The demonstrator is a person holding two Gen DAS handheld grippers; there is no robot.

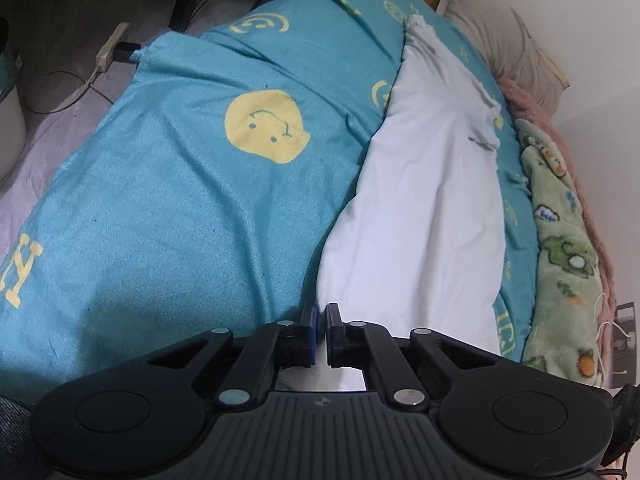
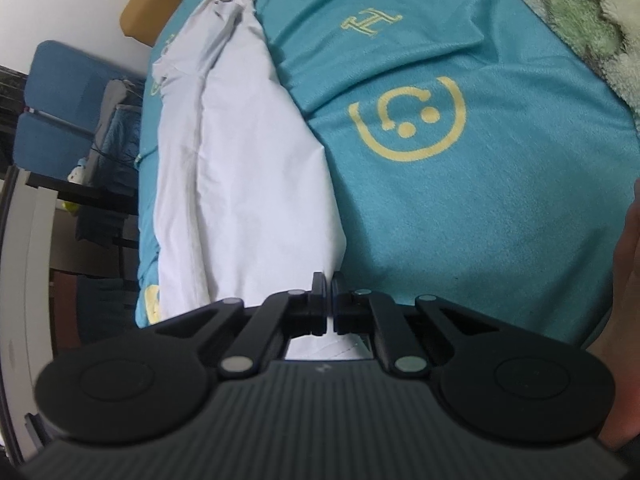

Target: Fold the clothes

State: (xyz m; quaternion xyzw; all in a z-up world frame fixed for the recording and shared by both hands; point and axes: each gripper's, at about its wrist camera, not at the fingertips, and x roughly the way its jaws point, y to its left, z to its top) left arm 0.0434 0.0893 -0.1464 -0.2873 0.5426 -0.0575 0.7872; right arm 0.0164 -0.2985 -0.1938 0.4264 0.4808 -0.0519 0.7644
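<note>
Because each gripper pinches a near corner of the same hem, the white garment [image 1: 420,200] lies stretched out long on the teal bedspread [image 1: 168,208], running away from both cameras toward the head of the bed. The left gripper [image 1: 322,322] has its fingers brought close together with white cloth at their tips, and the right gripper [image 2: 330,292] shows the same narrow pinch on the hem's other corner — so both look clamped on fabric rather than simply closed. I judge this two-corner hold is meant to keep the bottom edge taut and level so it can be carried up over the rest of the garment for a crosswise fold.

The garment already looks narrowed lengthwise, its far end bunched and wrinkled near the tan pillow [image 1: 500,36]. On the far side of the garment from the left gripper sits a green cartoon-print fleece blanket [image 1: 560,240], lying at the bedspread's edge by the wall.

Counting what shows: one white garment, two grippers, one bedspread, one fleece blanket, one pillow. On the bedspread beside the garment — one solid yellow smiley face [image 1: 266,128] in the left view, one outlined smiley ring [image 2: 408,120] in the right.
</note>
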